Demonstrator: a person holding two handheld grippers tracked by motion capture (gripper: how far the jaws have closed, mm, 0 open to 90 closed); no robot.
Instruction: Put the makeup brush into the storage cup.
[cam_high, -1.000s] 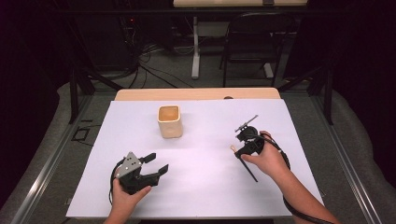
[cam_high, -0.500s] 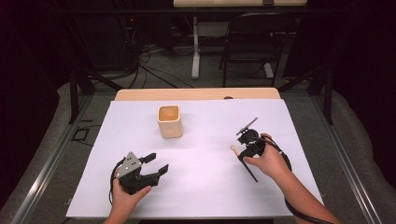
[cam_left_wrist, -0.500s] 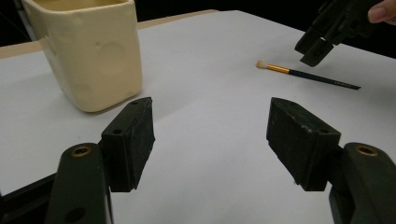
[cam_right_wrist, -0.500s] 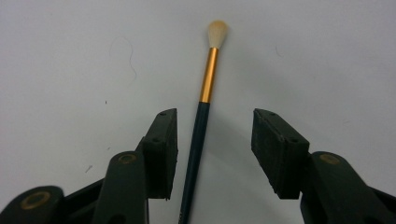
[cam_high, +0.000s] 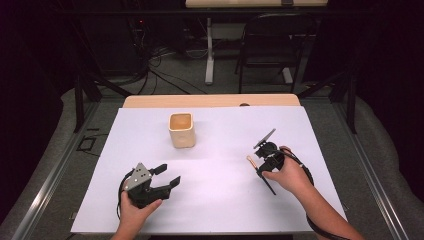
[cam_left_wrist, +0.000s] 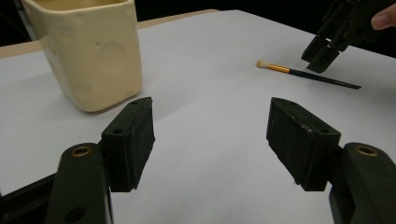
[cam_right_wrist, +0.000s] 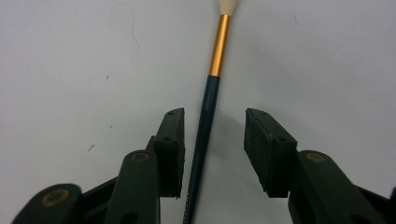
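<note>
The right gripper (cam_right_wrist: 212, 154) hangs with jaws parted astride the paintbrush (cam_right_wrist: 208, 112), which lies flat on the white table cover (cam_high: 225, 200), its long axis running straight between them, well apart from the left gripper (cam_high: 162, 180), which is likewise spread and empty.

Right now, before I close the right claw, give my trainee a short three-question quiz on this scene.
1. True or false: the slim dark-handled paintbrush with a gold ferrule lies flat on the white table cover.
2. Which claw straddles the brush: A) left claw, B) right claw?
3. Fill in: the cream square ceramic cup stands ____ on the table.

Key: 1 true; 2 B, its jaws are apart on either side of the handle, not yet closed; 3 upright.
</note>
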